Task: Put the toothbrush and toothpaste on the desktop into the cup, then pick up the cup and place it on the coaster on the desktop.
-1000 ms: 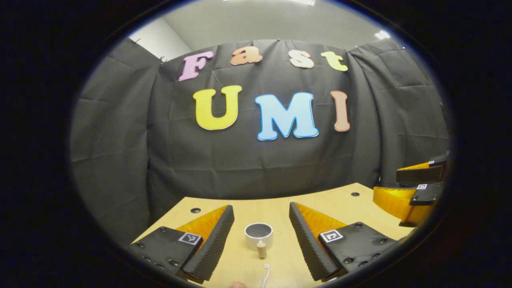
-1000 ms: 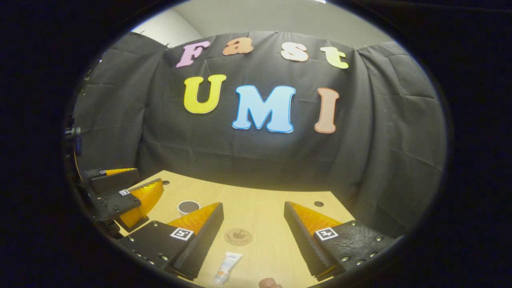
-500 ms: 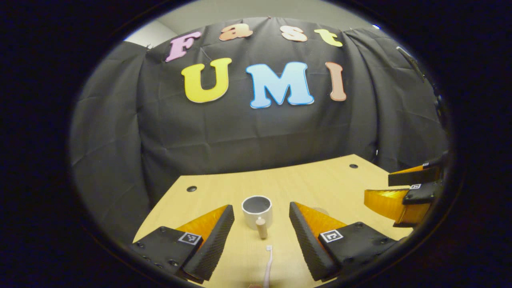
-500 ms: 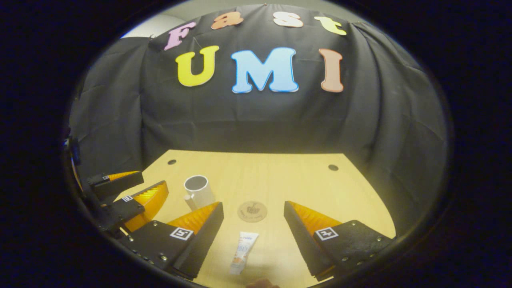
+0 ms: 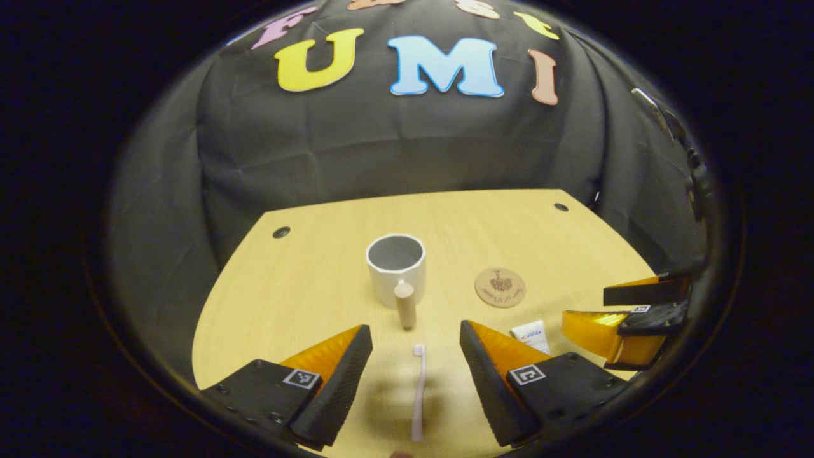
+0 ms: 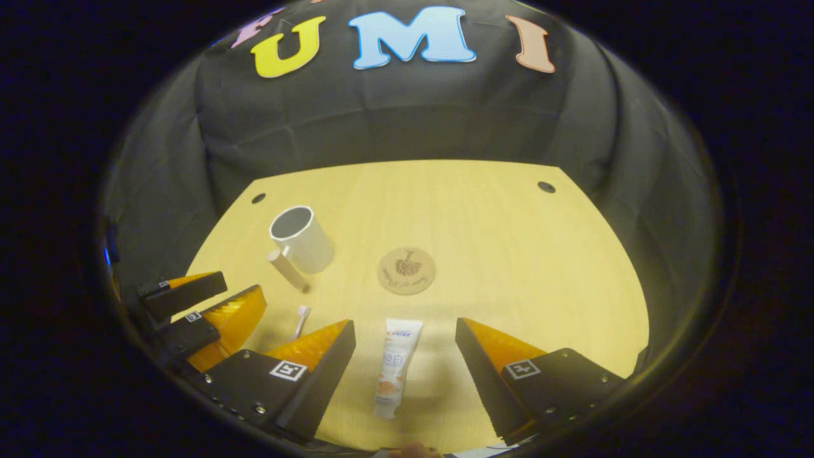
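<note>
Left claw [image 5: 416, 340] spread wide, toothbrush [image 5: 418, 394] between its fingers; right claw [image 6: 405, 337] spread over toothpaste [image 6: 395, 367], untouched.

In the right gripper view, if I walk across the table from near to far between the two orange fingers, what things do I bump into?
First the toothpaste, lying flat, then the round coaster, then a dark hole far off near the table's back edge.

No legible print on toothpaste [image 6: 397, 367].
</note>
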